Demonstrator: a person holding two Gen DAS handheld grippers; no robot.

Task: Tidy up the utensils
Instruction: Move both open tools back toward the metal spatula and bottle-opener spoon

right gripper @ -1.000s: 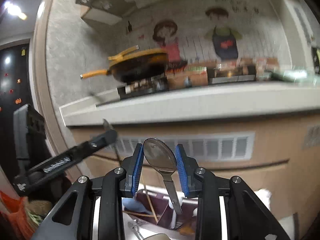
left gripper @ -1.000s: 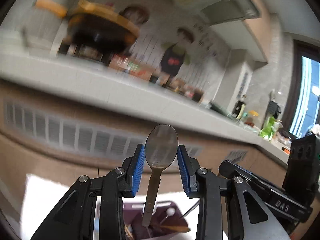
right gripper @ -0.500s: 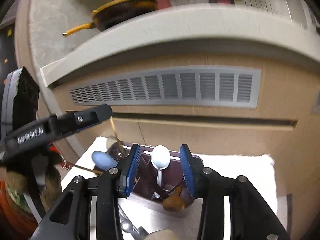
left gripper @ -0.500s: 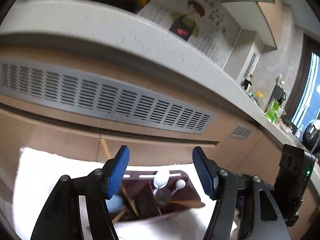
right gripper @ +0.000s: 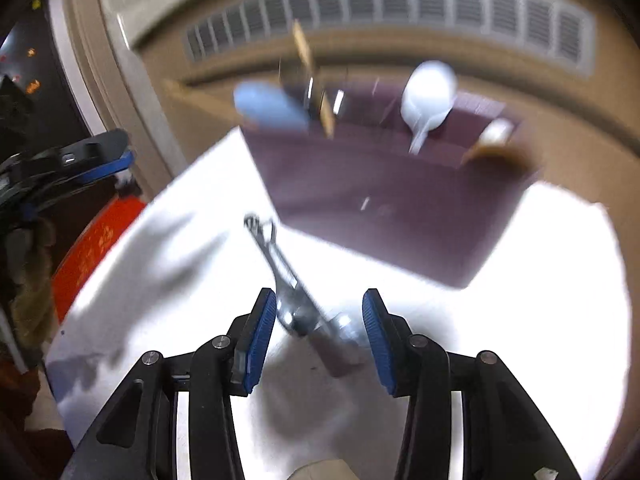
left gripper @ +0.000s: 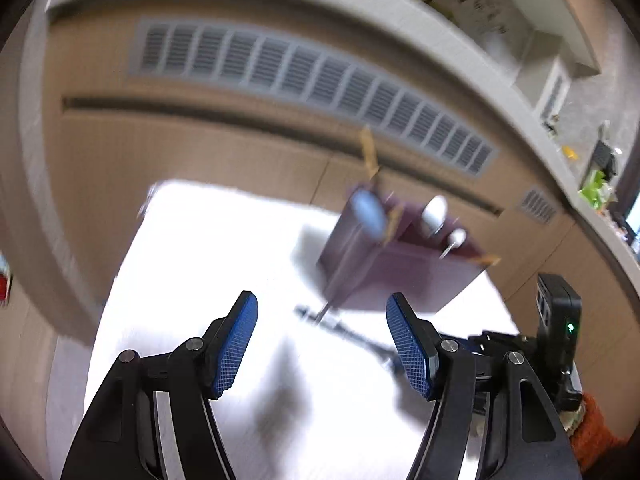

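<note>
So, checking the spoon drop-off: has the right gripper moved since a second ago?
Yes. The right gripper dropped below the cabinet vent, now open over cutlery.

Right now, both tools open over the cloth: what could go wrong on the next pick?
1. Metal utensils overlap between the right tool's fingers; it may grab more than one.
2. Both views are motion-blurred, so aim may be off.
3. The purple holder stands close behind; a forward reach could knock it.
</note>
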